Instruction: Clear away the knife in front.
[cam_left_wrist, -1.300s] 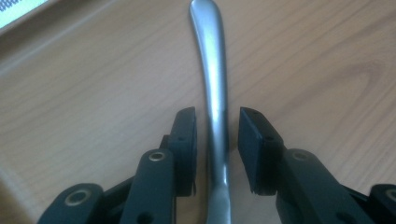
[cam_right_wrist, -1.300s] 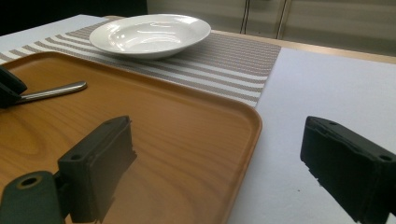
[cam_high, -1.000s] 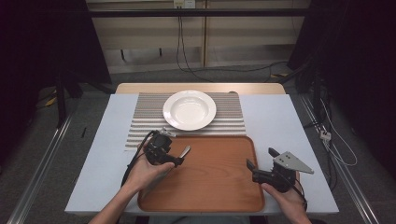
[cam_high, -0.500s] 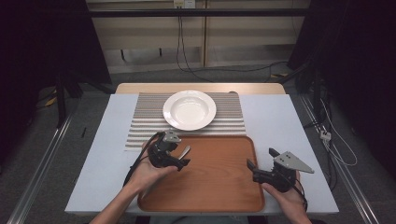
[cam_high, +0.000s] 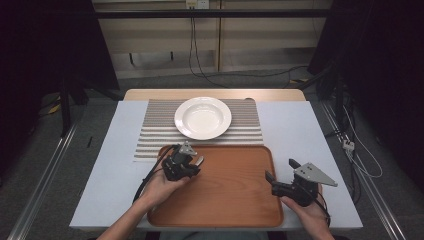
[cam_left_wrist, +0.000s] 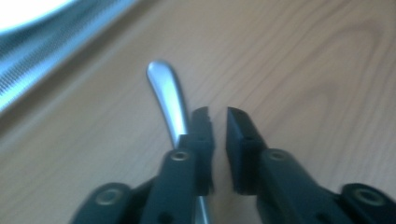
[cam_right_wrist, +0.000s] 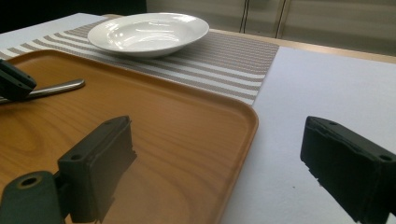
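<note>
A: Where's the slim silver metal cutlery handle (cam_left_wrist: 164, 95)?

B: Near the brown wooden tray's (cam_high: 235, 200) far-left corner, at the left gripper (cam_high: 189, 163), whose jaws just snapped nearly shut. The handle looks beside one jaw, not between them (blurry, though).

A: Its axis?

B: Pointing away, along the jaws. The right gripper (cam_high: 278, 170) gapes wide over the right edge.

Grey floor (cam_high: 60, 165), dark curtains (cam_high: 45, 45) both sides, pale back wall (cam_high: 250, 40), trailing cables (cam_high: 200, 50).
</note>
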